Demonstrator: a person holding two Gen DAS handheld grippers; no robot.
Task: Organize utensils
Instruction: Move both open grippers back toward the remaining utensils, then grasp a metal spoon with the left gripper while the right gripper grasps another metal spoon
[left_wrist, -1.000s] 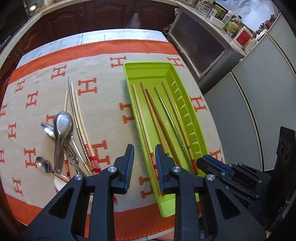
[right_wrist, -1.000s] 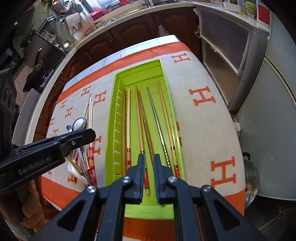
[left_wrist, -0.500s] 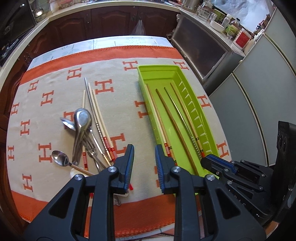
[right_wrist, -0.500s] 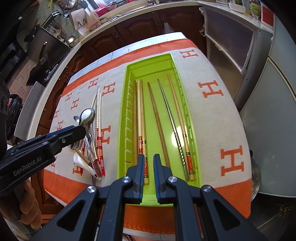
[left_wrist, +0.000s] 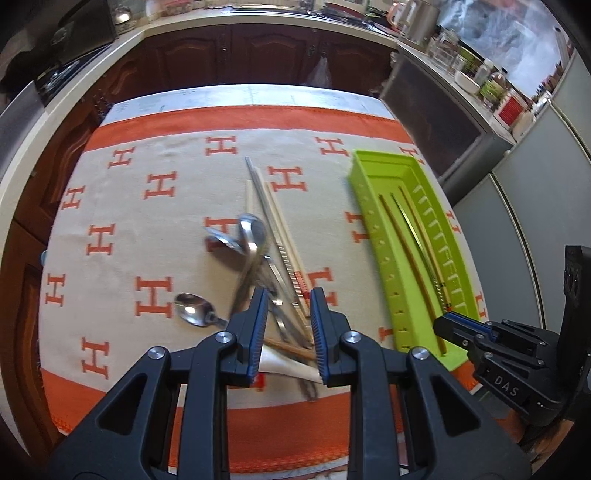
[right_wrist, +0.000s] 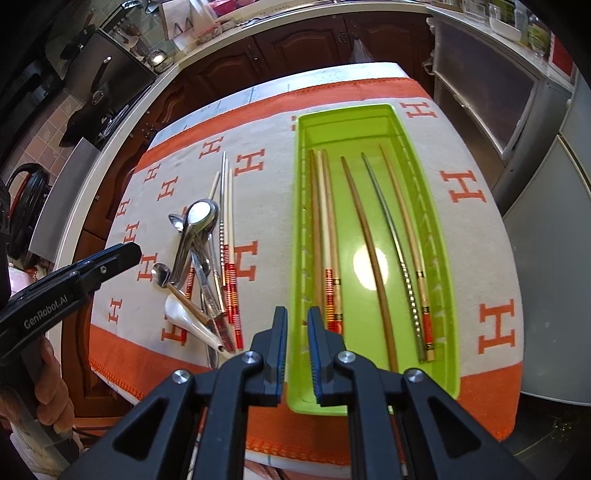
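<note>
An orange-and-beige cloth (right_wrist: 369, 96) covers the surface. On its right lies the green tray (right_wrist: 376, 122), chopsticks (right_wrist: 365, 236) lined up inside. Left of it sits a heap of spoons (left_wrist: 251, 236) (and loose chopsticks). The left gripper (left_wrist: 287, 328) hovers released over the heap; the right gripper (right_wrist: 295, 334), slightly parted, grasps nothing.

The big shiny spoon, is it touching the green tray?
Apart. In the right wrist view the big shiny spoon lies in the pile on the cloth, and a strip of bare cloth shows between it and the green tray.
</note>
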